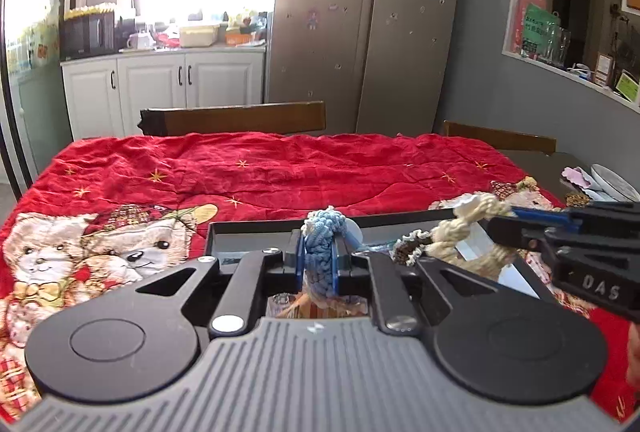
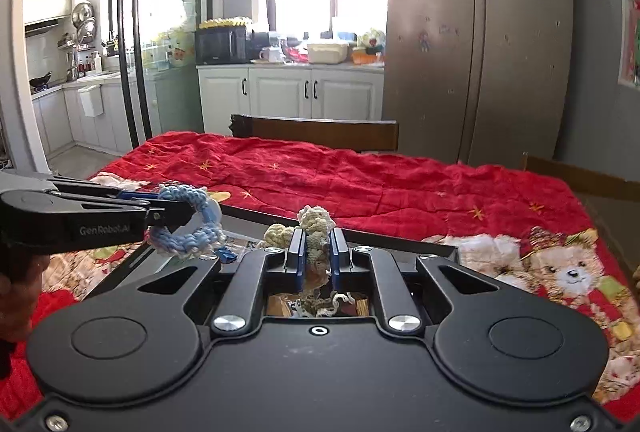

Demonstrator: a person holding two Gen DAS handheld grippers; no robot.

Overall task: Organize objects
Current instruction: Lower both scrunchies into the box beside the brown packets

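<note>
My left gripper [image 1: 319, 246] is shut on a blue crocheted ring [image 1: 322, 244], which sticks up between its blue pads. From the right wrist view the same left gripper [image 2: 176, 209] comes in from the left, with the blue crocheted ring [image 2: 192, 228] hanging from its tip. My right gripper [image 2: 318, 244] is shut on a cream crocheted piece [image 2: 316, 228] with a brown-and-white frilled part. In the left wrist view that right gripper [image 1: 508, 218] enters from the right and holds the cream crocheted piece [image 1: 460, 232]. Both pieces hang above a black tray [image 1: 248, 232] on the table.
A red quilt with bear pictures [image 1: 260, 171] covers the table. Wooden chair backs [image 1: 232, 117] stand along the far edge. Plates [image 1: 612, 183] lie at the table's right end. Small items lie in the black tray [image 2: 400, 242]. A tall fridge [image 1: 368, 23] and white cabinets stand behind.
</note>
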